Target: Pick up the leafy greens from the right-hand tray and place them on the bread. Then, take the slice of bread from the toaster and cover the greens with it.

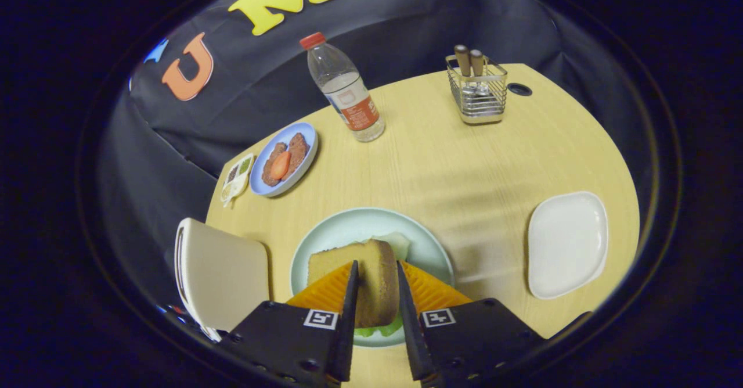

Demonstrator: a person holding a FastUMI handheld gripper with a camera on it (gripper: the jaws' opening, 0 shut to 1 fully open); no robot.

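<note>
My gripper (pixel 376 269) is shut on a slice of bread (pixel 363 277), held on edge between the two fingers above a pale green plate (pixel 342 231). Under the slice, leafy greens (pixel 377 329) peek out at the near side of the plate, and a pale piece of leaf (pixel 399 243) shows just beyond the slice. The bottom bread is hidden behind the held slice. A white toaster (pixel 220 272) stands to the left of the plate, close beside my left finger.
A white square tray (pixel 566 243) lies to the right of the plate. Farther back stand a blue plate (pixel 264 187) with patties and a tomato slice, a plastic water bottle (pixel 345 89), and a wire cutlery basket (pixel 477 89). A small sauce dish (pixel 237 179) sits by the blue plate.
</note>
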